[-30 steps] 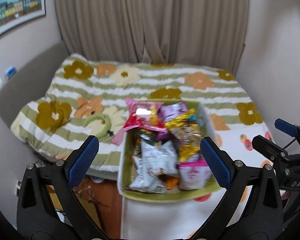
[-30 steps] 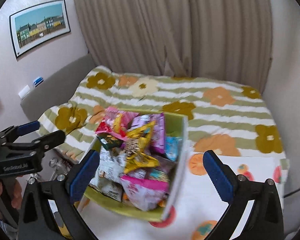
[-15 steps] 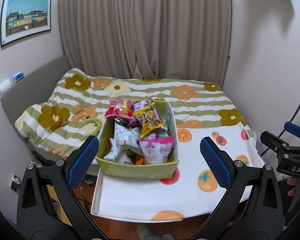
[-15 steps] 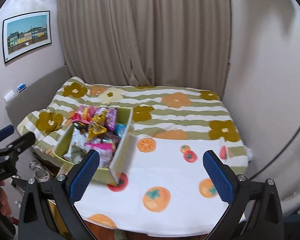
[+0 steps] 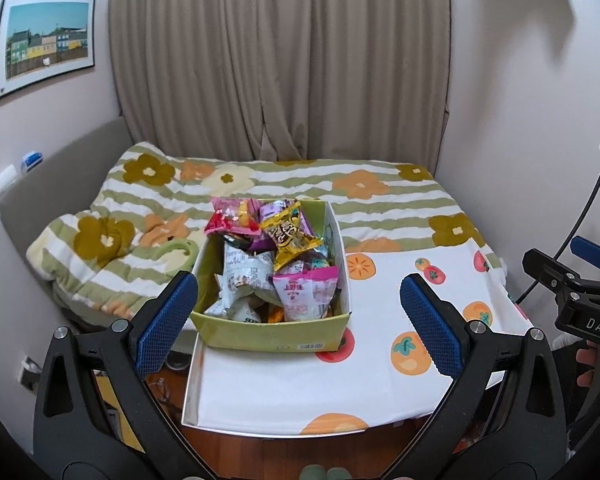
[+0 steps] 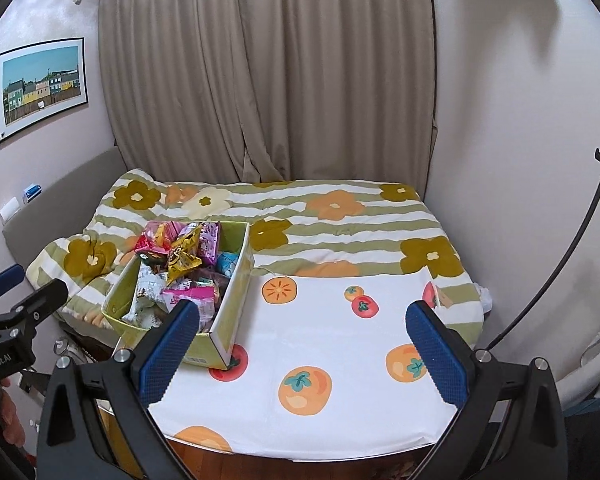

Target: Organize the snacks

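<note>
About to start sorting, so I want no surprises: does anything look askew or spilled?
Nothing has spilled. The snacks are heaped untidily above the rim of the green box, and the box sits at the left edge of the fruit-print cloth, not centred. Both grippers are open and empty.

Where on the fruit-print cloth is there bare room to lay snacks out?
Free: the white cloth right of the green box to its right edge, and the strip before the box. Crowded: the box, heaped with snack packets.
</note>
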Demonstrator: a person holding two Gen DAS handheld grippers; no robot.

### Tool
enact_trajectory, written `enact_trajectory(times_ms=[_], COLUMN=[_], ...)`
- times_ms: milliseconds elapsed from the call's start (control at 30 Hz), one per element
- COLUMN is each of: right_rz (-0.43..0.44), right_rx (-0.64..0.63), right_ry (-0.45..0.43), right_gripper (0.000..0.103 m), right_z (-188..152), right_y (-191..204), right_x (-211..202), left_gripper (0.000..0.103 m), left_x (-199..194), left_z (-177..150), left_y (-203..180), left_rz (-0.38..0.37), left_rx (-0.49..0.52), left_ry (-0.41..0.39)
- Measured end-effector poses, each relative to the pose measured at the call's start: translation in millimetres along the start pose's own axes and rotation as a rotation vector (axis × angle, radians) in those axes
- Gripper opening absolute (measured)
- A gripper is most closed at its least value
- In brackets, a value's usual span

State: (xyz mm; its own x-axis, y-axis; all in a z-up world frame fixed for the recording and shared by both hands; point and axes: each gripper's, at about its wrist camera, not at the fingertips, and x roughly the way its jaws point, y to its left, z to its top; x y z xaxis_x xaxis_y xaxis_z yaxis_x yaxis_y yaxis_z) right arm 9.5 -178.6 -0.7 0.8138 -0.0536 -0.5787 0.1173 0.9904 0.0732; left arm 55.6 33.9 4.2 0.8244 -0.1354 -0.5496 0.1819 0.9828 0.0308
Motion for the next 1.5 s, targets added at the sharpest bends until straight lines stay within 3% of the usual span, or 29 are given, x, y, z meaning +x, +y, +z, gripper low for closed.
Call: enact_trajectory(times_ms=[467, 1500], right_rz=[-0.003, -0.003], right_rx=[-0.011, -0.005], right_ry=[-0.010, -0.011], right_gripper=[0.103, 0.103], right_z=[-4, -1], right_y=[10, 5], right_x=[-3, 2], left_gripper=[0.101, 0.101], left_x=[2, 5], left_z=[0, 0], left_y=[19, 8], left_rz=[0.010, 0.056], left_rx=[-0.015, -0.006], left_ry=[-0.005, -0.008])
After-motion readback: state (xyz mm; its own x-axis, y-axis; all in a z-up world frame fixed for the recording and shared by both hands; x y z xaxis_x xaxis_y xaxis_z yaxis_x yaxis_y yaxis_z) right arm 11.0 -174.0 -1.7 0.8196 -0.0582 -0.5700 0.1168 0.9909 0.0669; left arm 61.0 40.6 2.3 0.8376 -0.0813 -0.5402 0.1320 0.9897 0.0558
